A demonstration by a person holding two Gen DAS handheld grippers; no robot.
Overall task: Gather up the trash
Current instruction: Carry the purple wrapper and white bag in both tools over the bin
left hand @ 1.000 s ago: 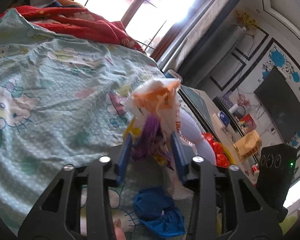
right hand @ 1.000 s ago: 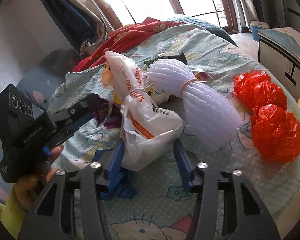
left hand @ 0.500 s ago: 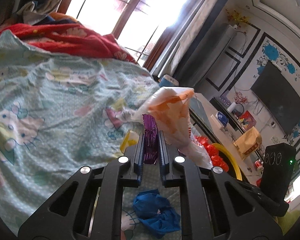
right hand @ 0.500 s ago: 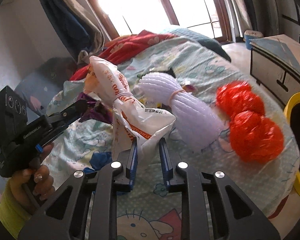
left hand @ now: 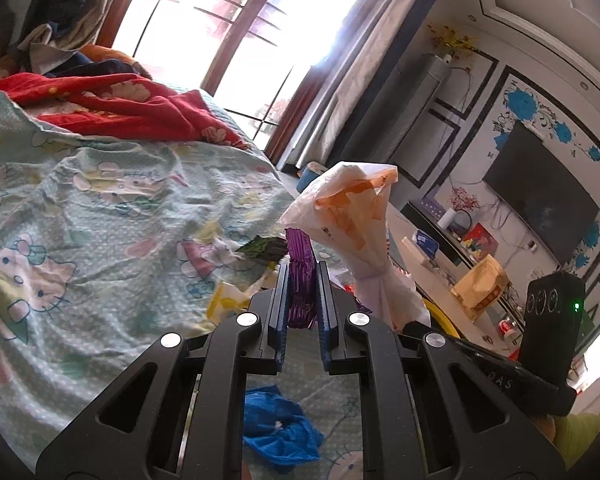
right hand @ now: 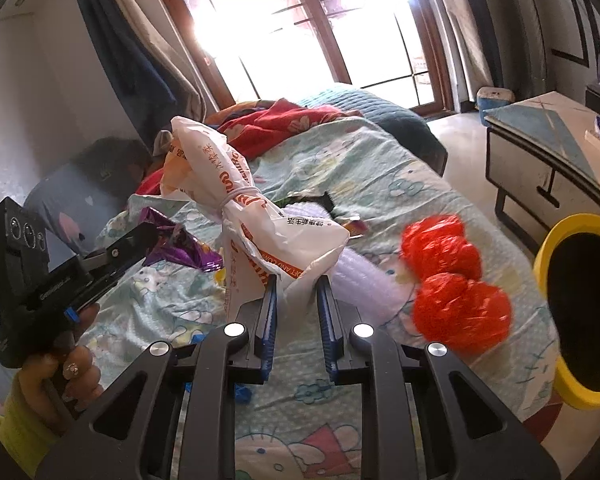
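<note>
While the left gripper [left hand: 303, 276] looked out over the bed, its jaws stood clamped on a purple foil wrapper [left hand: 300, 264], whose crinkled strip rose just past the blue pads. They had just been closing, with that wrapper between them. Beside it on the right stood the tied neck of a white and orange plastic bag [left hand: 352, 208], and below the fingers a crumpled blue bag [left hand: 276, 428] lay on the cartoon-cat bedsheet [left hand: 100, 216]. A yellow wrapper [left hand: 226, 300] and a dark green packet [left hand: 266, 246] also lay loose on the sheet.

From the right wrist view, the right gripper [right hand: 298, 292] was shut on the lower corner of the white and orange plastic bag [right hand: 260, 224], which stood up clear of the sheet, bound with a band at its neck; these jaws too had just been closing on it. The left gripper [right hand: 140, 240] showed at the left, held in a person's hand [right hand: 72, 372], with the purple foil wrapper [right hand: 180, 244] trailing from its tip. A roll of white foam netting [right hand: 364, 280] and two red plastic bags [right hand: 452, 280] lay on the bedsheet [right hand: 380, 168], and a yellow bin [right hand: 580, 308] stood open just off the bed's edge at right.

Both pickups looked made, so the step in hand was the lift. Next would likely come a carry to the yellow bin and a release over its mouth, with care that the bag's loose top cleared the rim
</note>
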